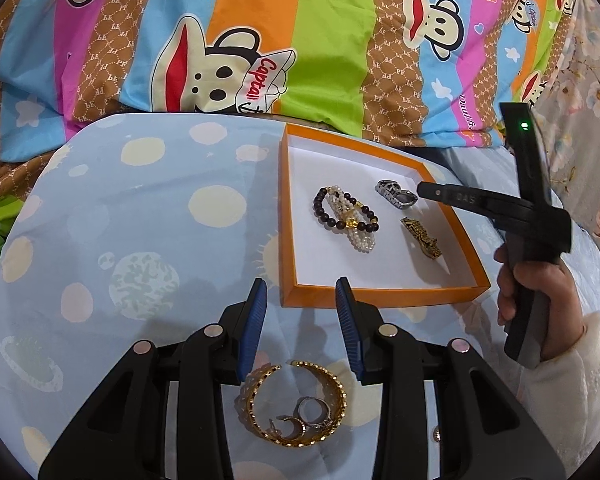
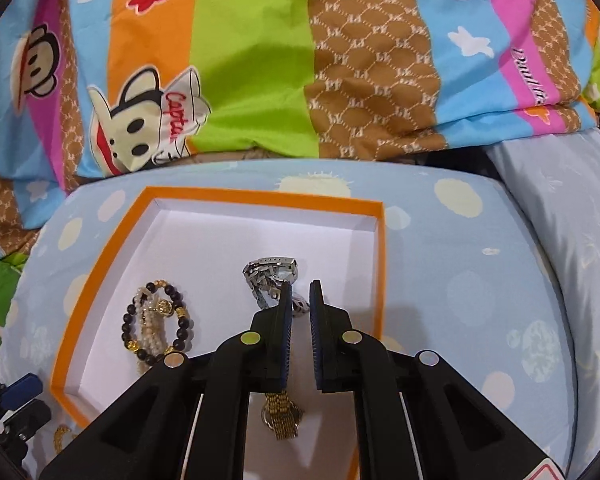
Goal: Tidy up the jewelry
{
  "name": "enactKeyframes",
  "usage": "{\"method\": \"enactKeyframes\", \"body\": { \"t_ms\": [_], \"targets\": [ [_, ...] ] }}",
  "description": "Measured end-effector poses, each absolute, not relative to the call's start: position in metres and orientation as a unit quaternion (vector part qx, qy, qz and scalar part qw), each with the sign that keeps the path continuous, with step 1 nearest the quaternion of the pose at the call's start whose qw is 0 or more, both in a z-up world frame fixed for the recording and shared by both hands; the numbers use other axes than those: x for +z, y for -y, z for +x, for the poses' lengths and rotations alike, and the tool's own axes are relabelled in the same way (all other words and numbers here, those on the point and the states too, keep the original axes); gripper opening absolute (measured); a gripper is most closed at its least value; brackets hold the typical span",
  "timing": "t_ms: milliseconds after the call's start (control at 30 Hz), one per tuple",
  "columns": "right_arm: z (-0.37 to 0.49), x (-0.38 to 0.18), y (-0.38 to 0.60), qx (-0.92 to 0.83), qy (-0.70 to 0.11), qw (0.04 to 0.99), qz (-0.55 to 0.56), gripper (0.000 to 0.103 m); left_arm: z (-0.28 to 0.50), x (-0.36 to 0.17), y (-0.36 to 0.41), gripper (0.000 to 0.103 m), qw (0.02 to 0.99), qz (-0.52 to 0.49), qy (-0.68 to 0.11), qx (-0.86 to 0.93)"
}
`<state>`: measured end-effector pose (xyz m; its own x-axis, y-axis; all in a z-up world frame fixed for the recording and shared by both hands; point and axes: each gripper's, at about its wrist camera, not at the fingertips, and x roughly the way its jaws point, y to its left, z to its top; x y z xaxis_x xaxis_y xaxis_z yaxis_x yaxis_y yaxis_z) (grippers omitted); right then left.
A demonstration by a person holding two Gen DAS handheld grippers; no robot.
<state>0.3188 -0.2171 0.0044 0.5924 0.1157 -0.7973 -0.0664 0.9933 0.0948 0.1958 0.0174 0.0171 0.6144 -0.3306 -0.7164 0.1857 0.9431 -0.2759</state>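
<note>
Orange card forms the walls of a shallow square box with a white floor (image 1: pixel 384 290), which is set on a pale blue cushion printed with cream dots and planets (image 1: pixel 140 208). Behind the cushion a striped cartoon-monkey quilt (image 1: pixel 228 40) is spread.

Four pieces are seen inside the box: a dark brown beaded bracelet with gold charms (image 1: pixel 342 210) lying across a cream pearl strand bracelet (image 1: pixel 358 236), a silver metal link watch (image 1: pixel 396 194) toward the far right side, and a gold mesh-band watch (image 1: pixel 422 237) nearer the right wall.

The right gripper (image 2: pixel 300 294) is held over the box by a hand in a white fleecy sleeve (image 1: pixel 536 292). Its blue-padded fingers (image 2: pixel 286 320) are drawn nearly together, with only a narrow gap left and nothing gripped; their tips are seen directly in front of the silver watch, and whether it is touched cannot be told. The gold watch is seen beneath the gripper body in the right wrist view.

The left gripper (image 1: pixel 302 296) is held above the cushion just outside the box's near wall, its fingers parted and empty. Beneath it, on the cushion, a wide gold openwork cuff bangle (image 1: pixel 296 404) is lying, with a few silver rings (image 1: pixel 308 416) resting inside its curve.
</note>
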Motion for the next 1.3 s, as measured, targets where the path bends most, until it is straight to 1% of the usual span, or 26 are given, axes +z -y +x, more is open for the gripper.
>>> {"method": "enactKeyframes", "body": {
  "t_ms": [233,467,567,633,800,933,1133,1300],
  "targets": [
    [0.307,-0.012,0.205,0.066,-0.465,0.883,0.013,0.007,0.2,0.014,-0.023,0.034,0.892,-0.097,-0.419,-0.14],
    [0.303,0.011,0.218,0.053,-0.43,0.901,0.038,0.007,0.196,0.014,-0.021,0.034,0.892,-0.094,-0.418,-0.142],
    [0.317,0.007,0.222,0.049,-0.44,0.896,0.043,0.007,0.196,0.015,-0.02,0.034,0.892,-0.092,-0.418,-0.143],
    [0.32,-0.001,0.215,0.058,-0.455,0.888,0.036,0.003,0.195,0.016,-0.019,0.034,0.893,-0.091,-0.418,-0.144],
    [0.314,-0.013,0.192,0.073,-0.465,0.882,0.009,0.002,0.195,0.013,-0.02,0.034,0.891,-0.092,-0.421,-0.143],
    [0.31,-0.011,0.196,0.071,-0.459,0.885,0.022,0.002,0.195,0.013,-0.021,0.034,0.891,-0.092,-0.422,-0.141],
    [0.277,0.015,0.203,0.073,-0.43,0.899,0.033,0.002,0.193,0.013,-0.026,0.034,0.89,-0.095,-0.424,-0.136],
    [0.217,0.033,0.207,0.077,-0.408,0.909,0.037,0.002,0.178,0.017,-0.029,0.034,0.895,-0.082,-0.418,-0.13]
  ]
}}
